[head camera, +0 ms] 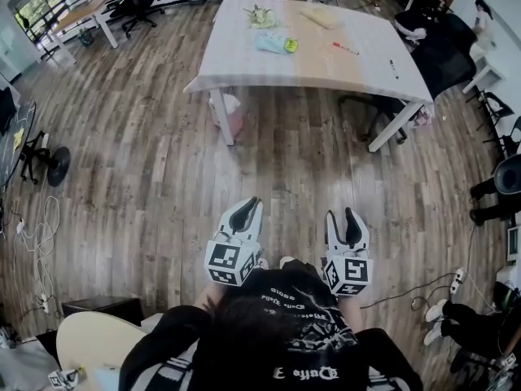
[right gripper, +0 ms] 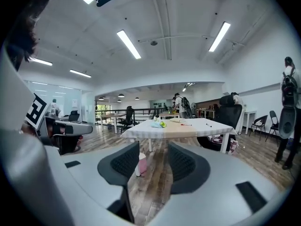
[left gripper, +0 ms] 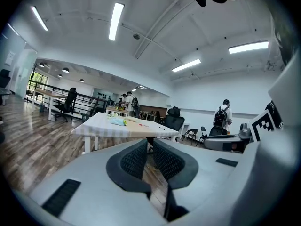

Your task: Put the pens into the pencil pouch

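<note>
Jaws first: shut tight on nothing at the left gripper (head camera: 247,208), spread apart and empty at the right gripper (head camera: 343,216). Both held near level at 6 o'clock of the head view, well apart from the table (head camera: 326,68) at 12 o'clock. Toward its 11 o'clock, a pale teal pencil pouch (head camera: 273,42); at 3 o'clock from that, a red pen (head camera: 345,49); farther out at 4 o'clock, a dark pen (head camera: 393,68).

Step in hand, by the look of it: the approach. Best to walk up square to the near edge, open the left before reaching, pin the pouch near its mouth with it, and take the red pen across its middle with the right.

Readable writing: none sure. Square black-and-white markers (head camera: 226,259) on both grippers, no words; white lettering on the black shirt (head camera: 293,332), too warped to trust.
</note>
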Demonstrator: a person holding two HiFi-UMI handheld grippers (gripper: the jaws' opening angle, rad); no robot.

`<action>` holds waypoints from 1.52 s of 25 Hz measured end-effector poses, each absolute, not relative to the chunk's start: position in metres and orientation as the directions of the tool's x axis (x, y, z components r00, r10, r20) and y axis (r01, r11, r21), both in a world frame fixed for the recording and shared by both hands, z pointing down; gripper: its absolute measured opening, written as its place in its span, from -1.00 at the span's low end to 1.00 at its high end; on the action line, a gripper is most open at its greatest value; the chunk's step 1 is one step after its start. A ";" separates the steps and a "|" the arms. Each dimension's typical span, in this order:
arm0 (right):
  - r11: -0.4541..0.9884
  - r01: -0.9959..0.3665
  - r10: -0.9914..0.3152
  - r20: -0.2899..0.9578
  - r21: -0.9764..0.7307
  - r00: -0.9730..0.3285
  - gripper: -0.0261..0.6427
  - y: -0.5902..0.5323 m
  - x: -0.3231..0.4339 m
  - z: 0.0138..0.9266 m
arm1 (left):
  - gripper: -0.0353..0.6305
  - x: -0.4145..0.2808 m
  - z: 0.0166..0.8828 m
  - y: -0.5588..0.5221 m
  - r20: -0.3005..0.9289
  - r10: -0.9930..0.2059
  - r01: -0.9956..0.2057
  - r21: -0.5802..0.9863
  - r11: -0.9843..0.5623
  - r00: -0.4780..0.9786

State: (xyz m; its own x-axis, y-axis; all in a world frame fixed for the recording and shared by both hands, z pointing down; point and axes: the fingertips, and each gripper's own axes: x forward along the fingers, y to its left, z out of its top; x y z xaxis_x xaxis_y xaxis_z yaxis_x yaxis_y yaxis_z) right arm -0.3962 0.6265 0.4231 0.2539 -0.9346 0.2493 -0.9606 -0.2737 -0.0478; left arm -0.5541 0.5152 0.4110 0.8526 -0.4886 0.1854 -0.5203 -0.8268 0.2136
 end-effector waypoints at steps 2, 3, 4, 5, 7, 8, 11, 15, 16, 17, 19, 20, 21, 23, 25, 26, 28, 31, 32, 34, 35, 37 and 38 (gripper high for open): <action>-0.286 -0.957 -0.933 0.243 -0.047 0.266 -0.36 0.621 -0.401 0.420 | -0.69 -0.560 0.408 0.509 0.175 -0.472 -0.502 0.226 -0.835 0.864; -0.290 -0.956 -0.932 0.241 -0.048 0.270 -0.35 0.619 -0.402 0.418 | -0.59 -0.562 0.407 0.506 0.173 -0.463 -0.493 0.228 -0.840 0.869; -0.292 -0.955 -0.932 0.240 -0.050 0.272 -0.35 0.616 -0.403 0.418 | -0.54 -0.564 0.407 0.503 0.174 -0.456 -0.486 0.226 -0.844 0.873; -0.292 -0.955 -0.932 0.241 -0.051 0.272 -0.35 0.614 -0.405 0.417 | -0.51 -0.566 0.408 0.500 0.178 -0.453 -0.484 0.221 -0.847 0.874; -0.289 -0.956 -0.932 0.243 -0.046 0.270 -0.33 0.610 -0.409 0.417 | -0.45 -0.572 0.411 0.496 0.190 -0.453 -0.487 0.214 -0.847 0.871; -0.288 -0.957 -0.932 0.244 -0.044 0.270 -0.33 0.609 -0.411 0.417 | -0.42 -0.575 0.412 0.494 0.196 -0.454 -0.490 0.216 -0.845 0.869; -0.295 -0.954 -0.931 0.240 -0.048 0.275 -0.32 0.607 -0.414 0.416 | -0.34 -0.580 0.415 0.490 0.206 -0.455 -0.494 0.225 -0.840 0.867; -0.303 -0.951 -0.929 0.241 -0.058 0.282 -0.32 0.601 -0.404 0.421 | -0.30 -0.573 0.418 0.481 0.214 -0.458 -0.500 0.217 -0.839 0.863; -0.303 -0.951 -0.929 0.242 -0.060 0.280 -0.32 0.598 -0.400 0.423 | -0.29 -0.569 0.419 0.478 0.214 -0.458 -0.499 0.215 -0.839 0.863; -0.300 -0.952 -0.929 0.244 -0.061 0.277 -0.32 0.594 -0.396 0.425 | -0.29 -0.565 0.419 0.475 0.214 -0.460 -0.500 0.213 -0.839 0.862; -0.292 -0.954 -0.931 0.246 -0.065 0.268 -0.31 0.583 -0.386 0.430 | -0.29 -0.556 0.422 0.466 0.213 -0.465 -0.505 0.211 -0.837 0.859; -0.286 -0.956 -0.933 0.246 -0.067 0.262 -0.31 0.577 -0.380 0.433 | -0.29 -0.550 0.424 0.461 0.214 -0.468 -0.509 0.211 -0.835 0.857; -0.281 -0.957 -0.935 0.246 -0.068 0.257 -0.31 0.570 -0.373 0.435 | -0.29 -0.544 0.426 0.456 0.216 -0.472 -0.513 0.212 -0.832 0.855; -0.269 -0.961 -0.938 0.246 -0.068 0.246 -0.31 0.556 -0.356 0.437 | -0.29 -0.528 0.427 0.446 0.218 -0.477 -0.519 0.212 -0.828 0.851; -0.258 -0.964 -0.940 0.246 -0.064 0.235 -0.31 0.539 -0.336 0.437 | -0.29 -0.510 0.425 0.434 0.217 -0.481 -0.521 0.207 -0.828 0.850; -0.254 -0.965 -0.941 0.246 -0.063 0.232 -0.31 0.530 -0.325 0.437 | -0.29 -0.500 0.424 0.426 0.217 -0.483 -0.523 0.203 -0.828 0.848; -0.248 -0.967 -0.944 0.242 -0.063 0.227 -0.31 0.510 -0.301 0.436 | -0.29 -0.477 0.423 0.409 0.222 -0.483 -0.524 0.197 -0.829 0.847; -0.237 -0.970 -0.947 0.238 -0.063 0.216 -0.31 0.484 -0.260 0.437 | -0.29 -0.432 0.424 0.389 0.232 -0.473 -0.516 0.183 -0.837 0.850; -0.229 -0.971 -0.949 0.238 -0.064 0.208 -0.31 0.476 -0.247 0.438 | -0.29 -0.417 0.424 0.382 0.235 -0.475 -0.518 0.178 -0.837 0.848; -0.211 -0.975 -0.952 0.239 -0.062 0.191 -0.31 0.461 -0.221 0.438 | -0.29 -0.387 0.423 0.369 0.235 -0.483 -0.525 0.176 -0.832 0.844; -0.202 -0.977 -0.953 0.241 -0.062 0.182 -0.32 0.454 -0.208 0.438 | -0.29 -0.372 0.422 0.363 0.233 -0.485 -0.527 0.176 -0.831 0.843; -0.189 -0.980 -0.954 0.250 -0.064 0.167 -0.32 0.442 -0.183 0.441 | -0.29 -0.342 0.421 0.352 0.231 -0.485 -0.526 0.173 -0.833 0.843; -0.184 -0.981 -0.952 0.258 -0.066 0.162 -0.32 0.436 -0.170 0.443 | -0.29 -0.328 0.422 0.347 0.232 -0.482 -0.523 0.172 -0.835 0.845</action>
State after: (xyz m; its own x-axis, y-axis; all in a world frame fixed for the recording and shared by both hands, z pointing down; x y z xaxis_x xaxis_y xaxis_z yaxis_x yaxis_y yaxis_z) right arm -0.1701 0.4355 0.4432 0.1616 -0.9524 0.2584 -0.9807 -0.1842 -0.0657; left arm -0.3282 0.3472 0.4217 0.8448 -0.4820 0.2325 -0.5234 -0.8345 0.1720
